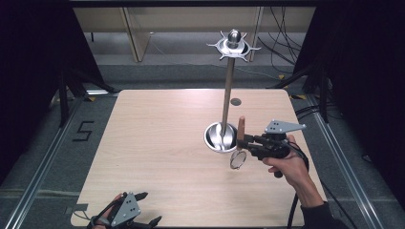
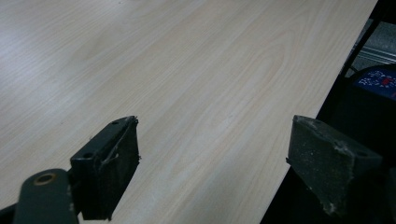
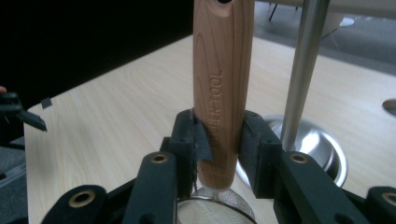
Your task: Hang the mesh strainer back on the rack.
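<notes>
Right now your right tool (image 1: 244,141) is clamping the wooden handle (image 3: 223,84) of a small mesh strainer (image 1: 238,159), both pads pressing on the handle's lower end. You are holding it upright, handle pointing up and the round mesh hanging below the jaws, above the bench (image 1: 162,157) and just beside the steel base (image 1: 219,137) of the hanging stand. That stand's pole (image 1: 228,93) is rising right beside the handle, apart from it, up to a hook ring (image 1: 233,46) at the top. Your right hand (image 1: 286,164) is gripping the tool from the near right side. Your left tool (image 1: 149,210) is sitting at the bench's near left edge, well apart from the strainer, its jaws standing wide apart with nothing between them.
</notes>
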Motion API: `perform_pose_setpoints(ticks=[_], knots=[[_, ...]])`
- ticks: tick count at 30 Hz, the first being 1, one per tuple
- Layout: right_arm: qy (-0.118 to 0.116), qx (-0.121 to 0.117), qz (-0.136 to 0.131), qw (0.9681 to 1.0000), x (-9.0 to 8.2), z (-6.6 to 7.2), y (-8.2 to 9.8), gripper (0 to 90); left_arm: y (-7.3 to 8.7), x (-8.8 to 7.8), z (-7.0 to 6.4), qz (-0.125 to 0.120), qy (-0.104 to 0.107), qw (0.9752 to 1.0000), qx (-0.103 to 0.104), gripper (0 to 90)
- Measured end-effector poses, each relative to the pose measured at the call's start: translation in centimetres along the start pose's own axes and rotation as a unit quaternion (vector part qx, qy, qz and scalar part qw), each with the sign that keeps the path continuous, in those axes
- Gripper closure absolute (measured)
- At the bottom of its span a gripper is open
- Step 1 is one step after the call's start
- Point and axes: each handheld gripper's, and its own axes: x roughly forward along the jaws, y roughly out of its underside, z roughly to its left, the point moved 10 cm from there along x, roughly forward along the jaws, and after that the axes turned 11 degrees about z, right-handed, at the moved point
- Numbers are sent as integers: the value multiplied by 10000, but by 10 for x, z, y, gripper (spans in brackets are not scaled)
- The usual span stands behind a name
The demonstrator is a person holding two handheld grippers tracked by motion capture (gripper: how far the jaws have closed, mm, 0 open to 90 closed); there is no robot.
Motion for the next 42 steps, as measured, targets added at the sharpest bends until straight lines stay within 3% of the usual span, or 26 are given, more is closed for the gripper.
perform_pose_setpoints(ticks=[4,6,11,12,16,19,20,22,29,30,32,38,42], knots=[[67,50,-186,9998,-11,-2,-16,691,1,0,0,76,57,9999,48,160],[141,38,-273,9995,-18,-4,-26,691,-1,1,0,-22,1,10000,8,160],[292,-116,-480,9984,-32,-12,-51,691,0,0,0,18,-16,10000,29,160],[292,-116,-480,9984,-32,-12,-51,691,1,0,2,75,-37,9999,126,160],[369,-79,-539,9978,-39,-14,-65,691,-2,1,-3,-58,71,9999,-78,160],[412,-190,-631,9970,-43,-15,-77,691,-2,1,-3,-45,82,9999,-81,160],[421,-121,-658,9969,-46,-15,-85,690,-2,1,-3,-54,78,9999,-89,160],[469,-179,-667,9965,-49,-17,-92,690,-2,1,-2,-37,68,10000,3,160],[551,-248,-707,9957,-59,-17,-113,690,-3,2,-2,-90,63,9999,-63,159],[537,-279,-707,9957,-60,-16,-117,691,-1,1,0,19,34,10000,68,159],[562,-301,-705,9955,-63,-15,-125,691,-1,2,-1,10,82,10000,-5,160],[675,-254,-611,9955,-60,-19,-134,690,-2,2,-2,-39,50,10000,4,160],[616,-203,-589,9962,-59,-19,-136,690,-3,2,-2,-80,56,9999,-52,159]])
